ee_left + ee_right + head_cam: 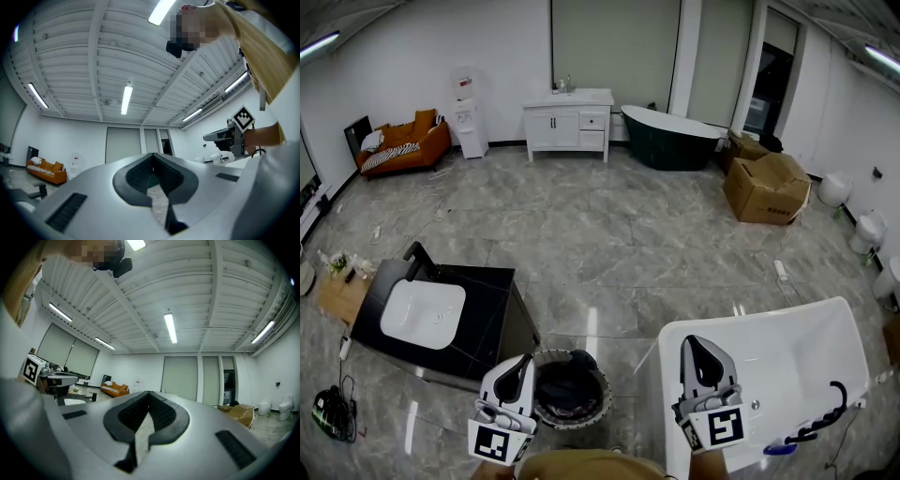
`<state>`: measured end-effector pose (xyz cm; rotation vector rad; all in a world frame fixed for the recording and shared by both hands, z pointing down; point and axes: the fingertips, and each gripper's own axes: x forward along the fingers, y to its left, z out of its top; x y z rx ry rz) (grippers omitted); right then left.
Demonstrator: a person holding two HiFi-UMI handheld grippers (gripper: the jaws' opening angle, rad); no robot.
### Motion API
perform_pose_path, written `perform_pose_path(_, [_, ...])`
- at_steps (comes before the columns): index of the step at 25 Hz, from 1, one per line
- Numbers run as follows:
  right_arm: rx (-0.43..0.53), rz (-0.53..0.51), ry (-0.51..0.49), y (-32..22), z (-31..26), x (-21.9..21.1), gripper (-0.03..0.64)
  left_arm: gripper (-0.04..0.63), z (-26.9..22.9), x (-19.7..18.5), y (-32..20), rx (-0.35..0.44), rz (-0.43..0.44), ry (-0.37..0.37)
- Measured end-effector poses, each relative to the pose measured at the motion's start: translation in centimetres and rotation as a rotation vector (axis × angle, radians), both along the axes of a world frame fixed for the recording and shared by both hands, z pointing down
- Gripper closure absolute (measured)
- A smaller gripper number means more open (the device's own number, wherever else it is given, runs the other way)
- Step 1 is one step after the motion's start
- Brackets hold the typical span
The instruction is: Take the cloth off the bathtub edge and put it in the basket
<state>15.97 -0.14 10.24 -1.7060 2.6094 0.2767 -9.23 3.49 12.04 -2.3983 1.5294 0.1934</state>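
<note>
grey marble floor (609, 234) carried one basket (602, 398) at the corner of one white bathtub (797, 356). one dark cloth (567, 384) lay inside the basket. only the head view showed these; both gripper views showed ceiling and far walls. the left gripper (523, 361) and the right gripper (698, 345) were each pressed together, holding nothing.
</note>
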Motion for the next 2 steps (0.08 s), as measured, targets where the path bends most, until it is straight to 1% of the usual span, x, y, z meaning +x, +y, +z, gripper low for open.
perform_pose_path(2, [0.000, 0.002, 0.011, -0.16, -0.08, 0.11, 0.612, 0.589, -0.07, 0.14, -0.11, 0.000, 0.000, 0.001])
